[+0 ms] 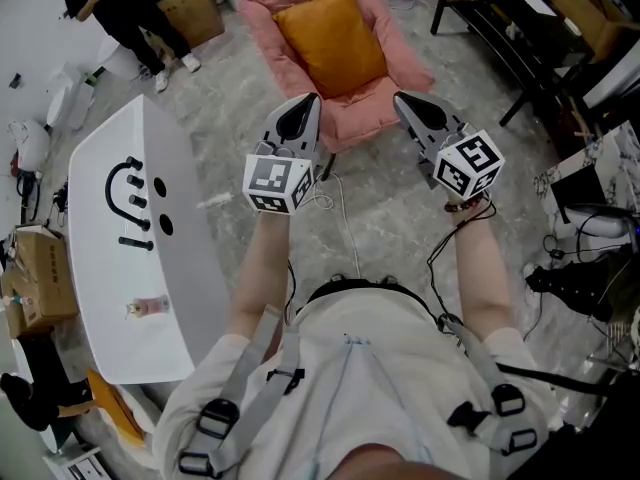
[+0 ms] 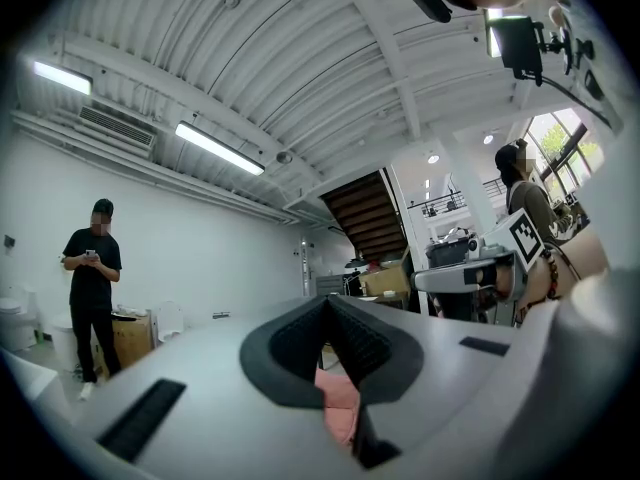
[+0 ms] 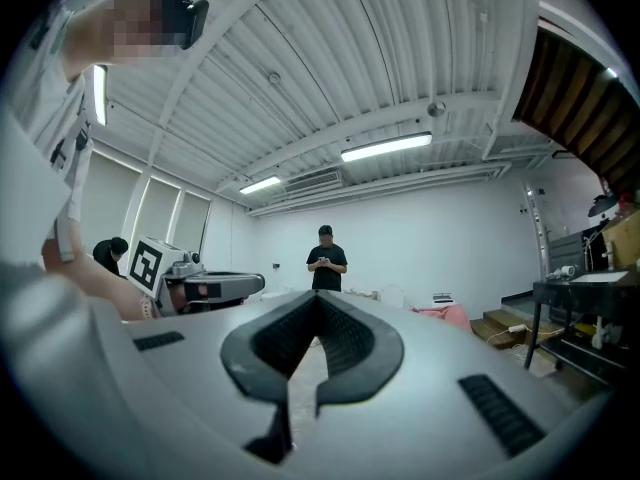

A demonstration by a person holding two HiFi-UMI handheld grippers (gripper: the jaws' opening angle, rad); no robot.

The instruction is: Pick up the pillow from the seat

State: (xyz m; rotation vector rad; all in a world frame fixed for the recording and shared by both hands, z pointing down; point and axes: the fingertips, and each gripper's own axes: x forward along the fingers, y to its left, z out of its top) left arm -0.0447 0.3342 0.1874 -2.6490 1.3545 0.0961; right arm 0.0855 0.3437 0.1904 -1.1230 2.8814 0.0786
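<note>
Floor: grey, open ground between the person and the target, to be crossed first. Table: white, long, on the person's left, well apart from the work and no part of it. Seat: pink, low and padded, at the far end of the head view, ahead of both grippers. Pillow: orange, soft and square. It lies in the middle of the seat and rests on the pink cushion, with its edges clear of the seat's raised rim. Left gripper: held about level and short of the seat. Its jaws are pressed together with nothing between them, and its own view shows only a sliver of pink below the closed tips. Right gripper: likewise closed and empty, well apart from the pillow. Cable: thin, white, trailing on the floor in the approach path. Handling note, as judgement: the step in hand is the approach, and no contact is made yet. Both pairs of jaws should be spread wide before they come down. The tips should tilt down onto opposite side edges of the pillow and pinch deep into the stuffing, because a shallow bite on loose cover will probably slip. The pads should stay off the pink cushion beneath, the feet should stay clear of the cable, and the lift should go straight up.
</note>
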